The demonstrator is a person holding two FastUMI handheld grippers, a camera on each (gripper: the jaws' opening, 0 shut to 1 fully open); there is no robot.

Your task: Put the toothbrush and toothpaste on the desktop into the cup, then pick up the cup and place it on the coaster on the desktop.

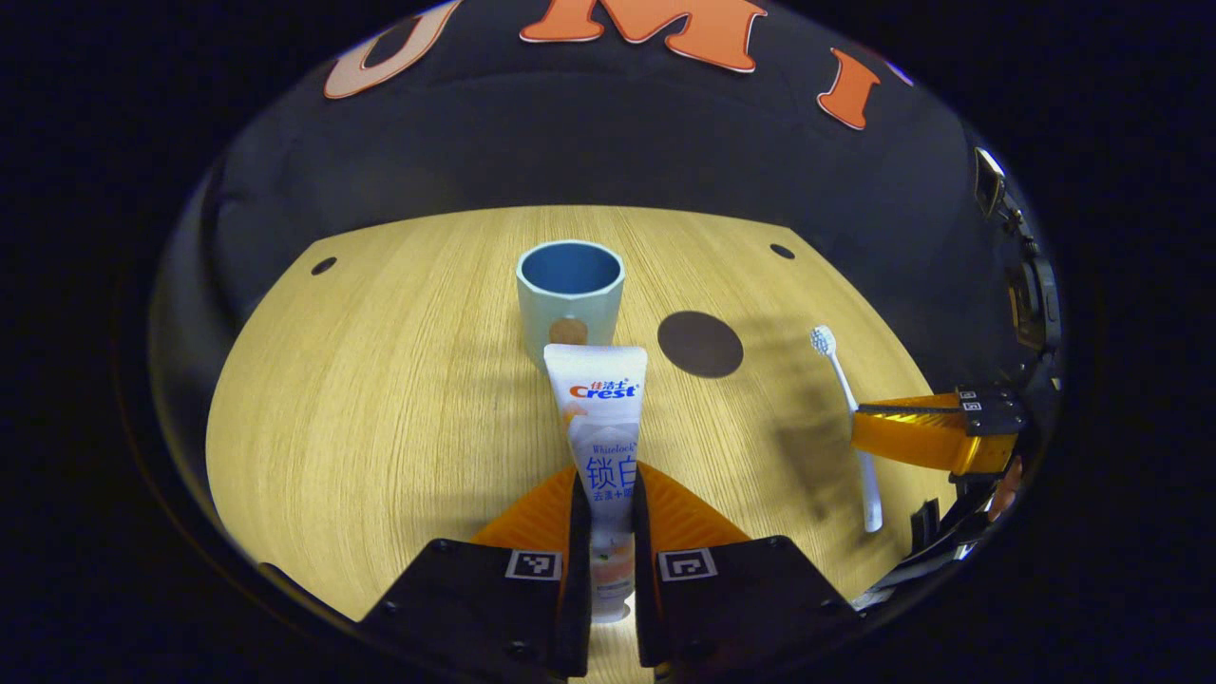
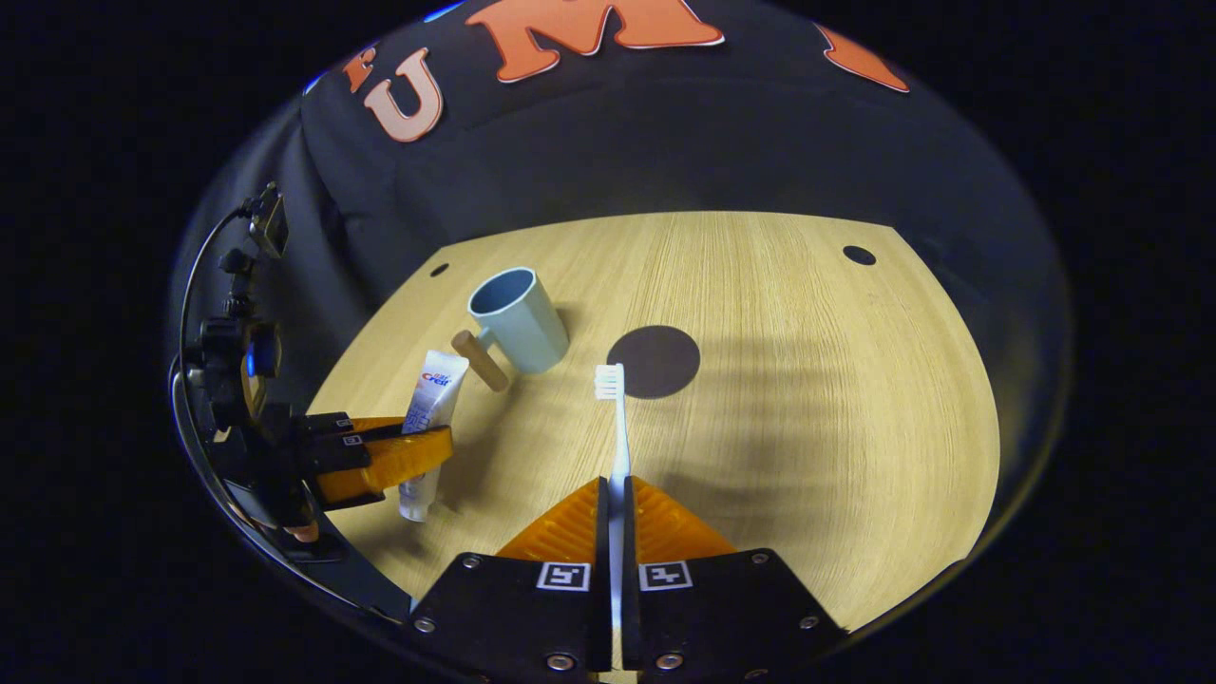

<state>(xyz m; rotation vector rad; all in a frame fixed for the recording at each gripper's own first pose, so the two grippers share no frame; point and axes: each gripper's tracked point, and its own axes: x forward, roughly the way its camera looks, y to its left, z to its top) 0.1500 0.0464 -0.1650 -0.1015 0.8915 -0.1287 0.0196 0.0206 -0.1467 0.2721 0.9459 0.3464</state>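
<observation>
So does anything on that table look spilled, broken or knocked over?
Nothing stands out. The cup stands upright and empty on the desktop, beside the dark round coaster. The toothpaste is held in the left gripper, the toothbrush in the right gripper. No spills or damage show.

I get a bright warm pool of light on the desktop (image 1: 399, 399), booth around it dim. Soft smeared shadows fall beside the coaster (image 2: 654, 361) and on the desktop near the toothbrush (image 1: 848, 418) in the left gripper view. Toothpaste (image 1: 603, 446) tube looks slightly blown out near its bottom end. Fisheye bends the desktop's edges hard; the rim goes dark. Centre is sharp.
</observation>
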